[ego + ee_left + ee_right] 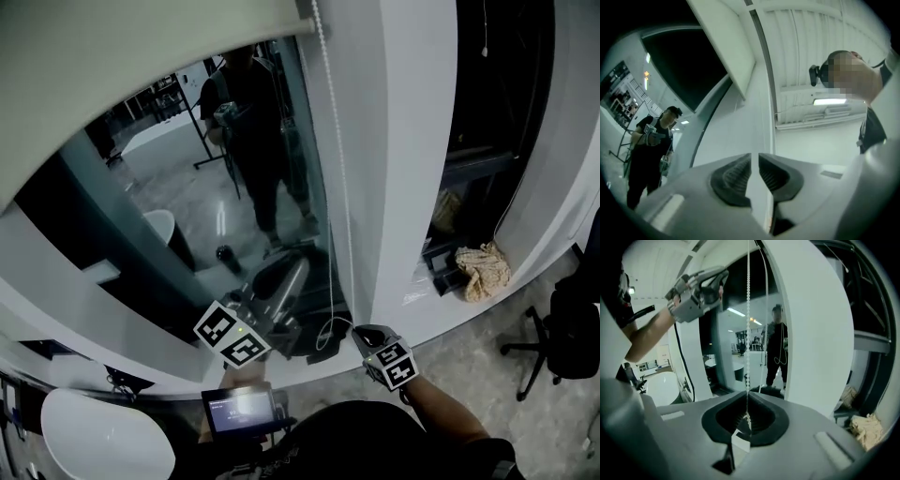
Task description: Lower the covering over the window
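A cream roller blind (141, 56) is rolled partway down over the dark window (244, 216); its edge also shows in the left gripper view as a pale blind panel (724, 44). A white bead chain (339, 187) hangs along the white frame. My right gripper (747, 420) is shut on that bead chain (748, 310), which runs straight up from its jaws; in the head view this right gripper (364, 336) sits low by the sill. My left gripper (755, 173) stands slightly open with nothing between its pads, raised to the left of the chain (721, 280).
The glass reflects a standing person (248, 122). A crumpled cloth (483, 267) lies on the sill at right, and a black office chair (558, 337) stands at the far right. A white rounded tabletop (103, 436) is at the lower left.
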A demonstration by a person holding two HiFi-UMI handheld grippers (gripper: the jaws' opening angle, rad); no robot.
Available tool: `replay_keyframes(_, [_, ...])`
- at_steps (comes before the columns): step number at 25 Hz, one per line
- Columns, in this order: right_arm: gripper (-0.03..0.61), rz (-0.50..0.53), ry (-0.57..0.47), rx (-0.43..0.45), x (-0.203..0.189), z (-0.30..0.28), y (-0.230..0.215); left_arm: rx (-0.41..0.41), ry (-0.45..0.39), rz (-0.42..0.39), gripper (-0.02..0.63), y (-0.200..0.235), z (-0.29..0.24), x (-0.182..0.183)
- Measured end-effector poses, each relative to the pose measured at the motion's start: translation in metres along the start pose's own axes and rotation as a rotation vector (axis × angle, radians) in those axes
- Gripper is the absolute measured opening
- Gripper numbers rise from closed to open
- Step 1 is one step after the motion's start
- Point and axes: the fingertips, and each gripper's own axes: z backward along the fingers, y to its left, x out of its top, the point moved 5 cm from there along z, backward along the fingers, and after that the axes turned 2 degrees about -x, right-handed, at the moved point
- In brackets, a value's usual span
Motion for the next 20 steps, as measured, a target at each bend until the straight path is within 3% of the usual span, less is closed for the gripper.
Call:
replay_keyframes(6, [0.012,-0.034,0.053,0.030,-0.023,-0.004,0.009,-0.084,-0.002,-0.085,0.072,-0.029,-0.051,0.008])
replay_keyframes(9, [0.012,-0.023,0.054,0.051,-0.023,-0.005,0.020,-0.111,-0.020,-0.067,0.083,-0.034,-0.067,0.012])
replay_keyframes(12, [0.008,-0.002,0.071,0.077,-0.027,-0.002,0.029,-0.109,-0.008,-0.053,0.013,-0.034,-0.076,0.015])
replay_keyframes(14, [0.008,-0.001,0.070,0.065,-0.033,0.006,0.026,-0.095,-0.003,-0.064,0.011,-0.037,-0.079,0.013])
replay_keyframes(18, [0.008,-0.110,0.041,0.000,-0.038,0.018,0.003,-0.085,-0.020,-0.010,0.009,-0.030,-0.074,0.012])
replay_keyframes(20, [0.008,-0.161,0.056,-0.016,-0.041,0.019,-0.005,-0.051,0.010,-0.033,0.008,-0.022,-0.071,0.010])
